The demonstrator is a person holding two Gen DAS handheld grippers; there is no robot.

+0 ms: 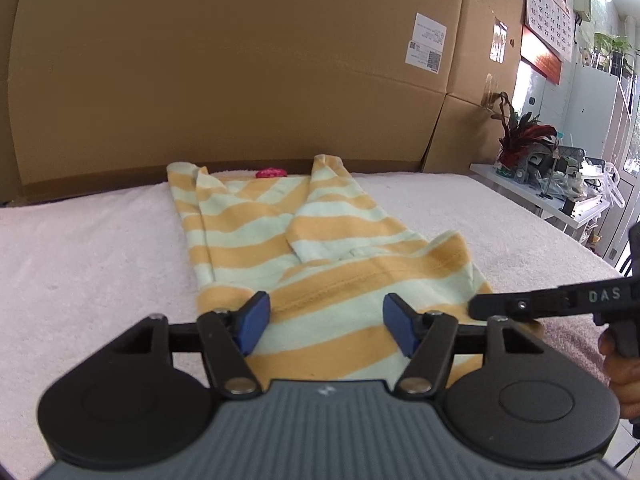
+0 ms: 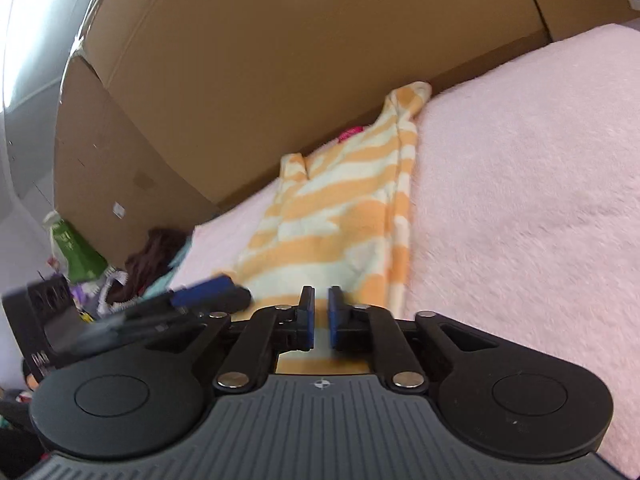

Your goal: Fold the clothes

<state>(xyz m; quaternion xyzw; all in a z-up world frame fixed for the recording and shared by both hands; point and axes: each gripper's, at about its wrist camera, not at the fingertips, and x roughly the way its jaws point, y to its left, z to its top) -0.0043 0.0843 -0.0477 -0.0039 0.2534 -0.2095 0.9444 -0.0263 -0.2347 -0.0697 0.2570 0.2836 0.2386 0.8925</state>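
An orange and pale-mint striped garment (image 1: 280,232) lies lengthwise on a pink fleece blanket (image 1: 88,248), with its sides folded inward and its near hem toward me. My left gripper (image 1: 326,324) stands open just above that hem, its blue pads wide apart over the cloth. My right gripper (image 1: 476,308) reaches in from the right at the hem's right corner. In the right wrist view the right gripper (image 2: 321,320) has its jaws almost together, with a thin strip of the garment (image 2: 340,216) between them. The left gripper's blue pad (image 2: 202,290) shows blurred at the left.
Large cardboard boxes (image 1: 240,60) wall off the blanket's far edge, with a small pink item (image 1: 271,172) at their foot. A white side table (image 1: 532,192) with a red-leaved plant (image 1: 520,136) stands at the right. A pile of clothes (image 2: 156,256) lies off the blanket. A hand (image 1: 624,368) holds the right gripper.
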